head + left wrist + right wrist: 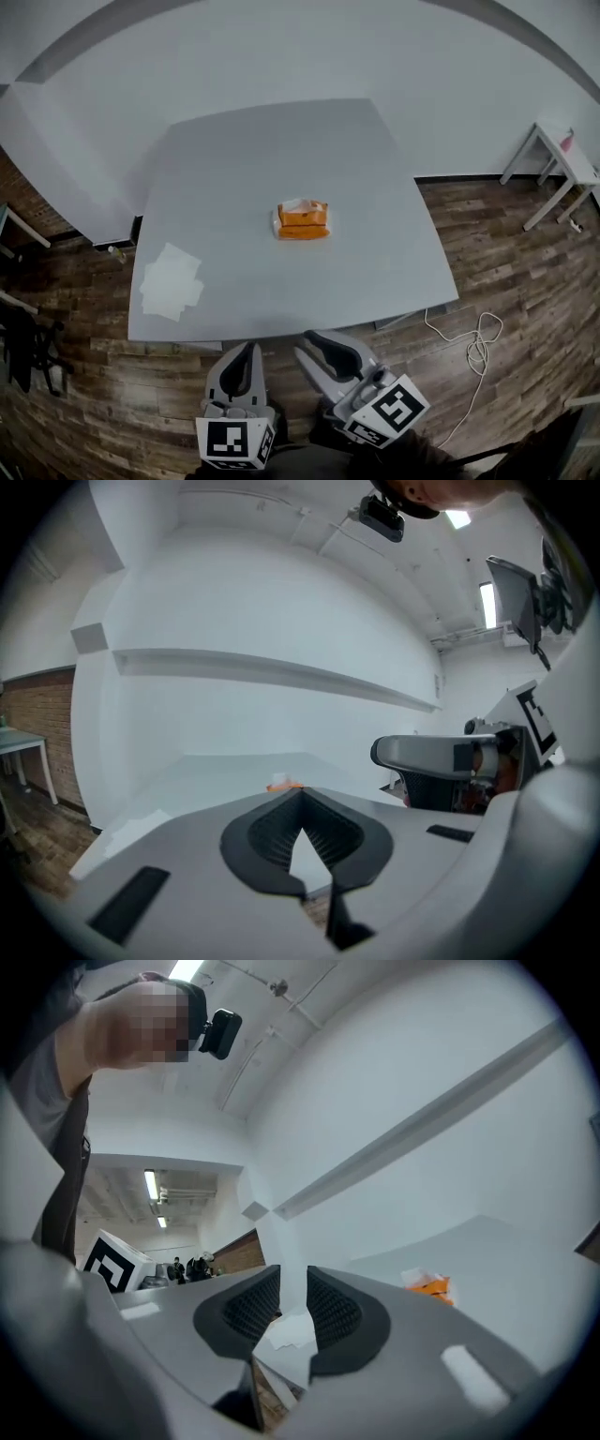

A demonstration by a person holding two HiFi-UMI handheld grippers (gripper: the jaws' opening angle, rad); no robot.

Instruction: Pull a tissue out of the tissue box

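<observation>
**Orange tissue box on a pale grey bench**

The tissue box (pixel 303 221) is bright orange, with a white tissue (pixel 298 203) on top. The bench (pixel 281 150) is pale grey, and the loose tissues (pixel 171 280) on it are white. The floor (pixel 525 281) shows brown wood planks. The left hand-held gripper (pixel 248 349) and right hand-held gripper (pixel 314 339) are grey with black ribbed pads (pixel 267 834) and white cubes (pixel 234 442) bearing black square markers.

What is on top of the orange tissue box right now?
A white tissue pokes up from the top of the tissue box. How many more are inside cannot be seen, because the box covers them.
</observation>
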